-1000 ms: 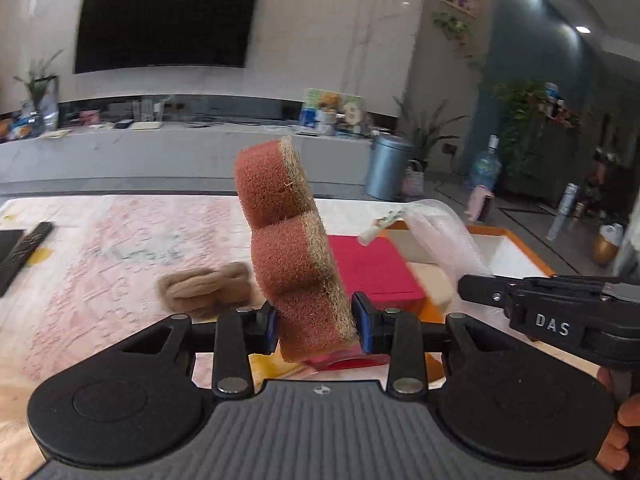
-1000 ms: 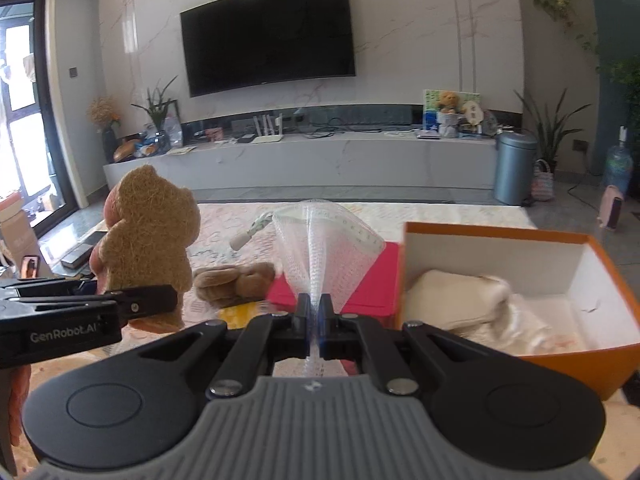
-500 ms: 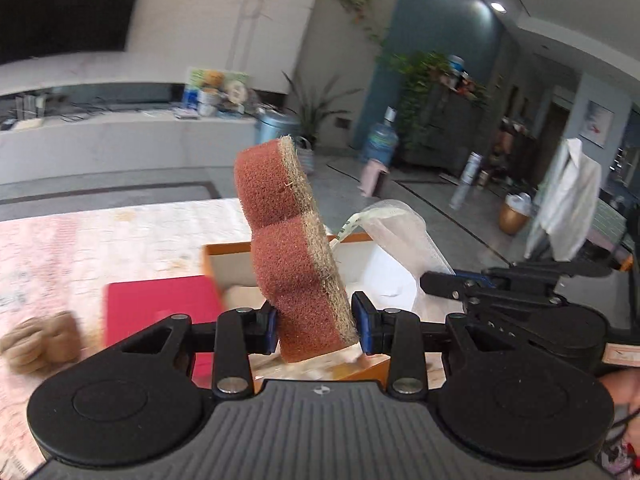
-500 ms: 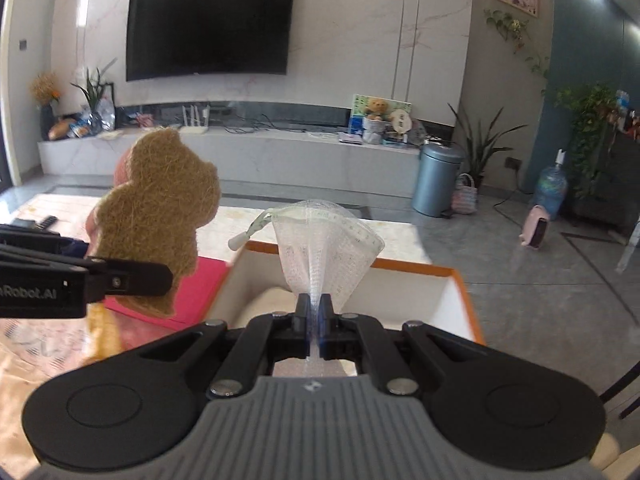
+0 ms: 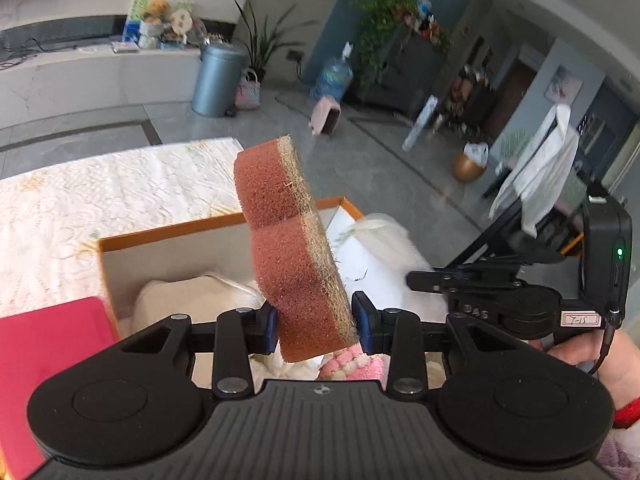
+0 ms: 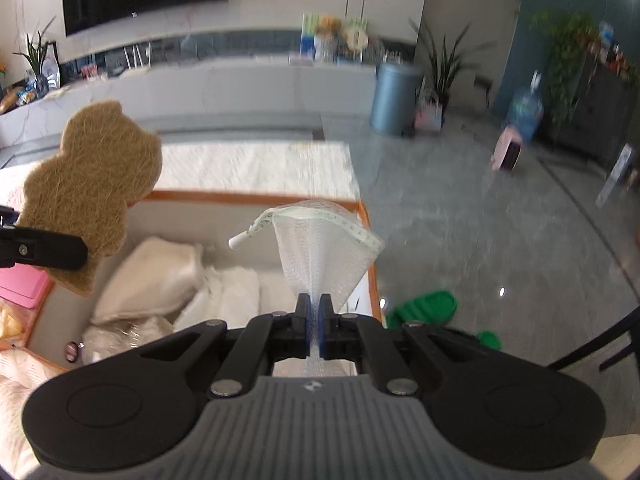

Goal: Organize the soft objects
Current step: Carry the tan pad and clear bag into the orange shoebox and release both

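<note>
Above the orange box [image 5: 224,226], left tongs [image 5: 316,326] clamp a sponge [image 5: 294,256]; right tongs [image 6: 315,330], lettered "DAS", pinch a mesh bag [image 6: 324,256].

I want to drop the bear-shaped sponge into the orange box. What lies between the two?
Nothing: in the right wrist view the bear-shaped brown sponge, clamped in the left gripper, hangs over the orange cardboard box with only air above the white cloths.

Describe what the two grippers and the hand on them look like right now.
Both grippers, left and right, are matte black with ribbed grey bases, round side discs, silver pivot screws and blue pads. The right one's body carries white lettering, a small white label, a green light and a black cable. The hand wears a red cuff.
</note>
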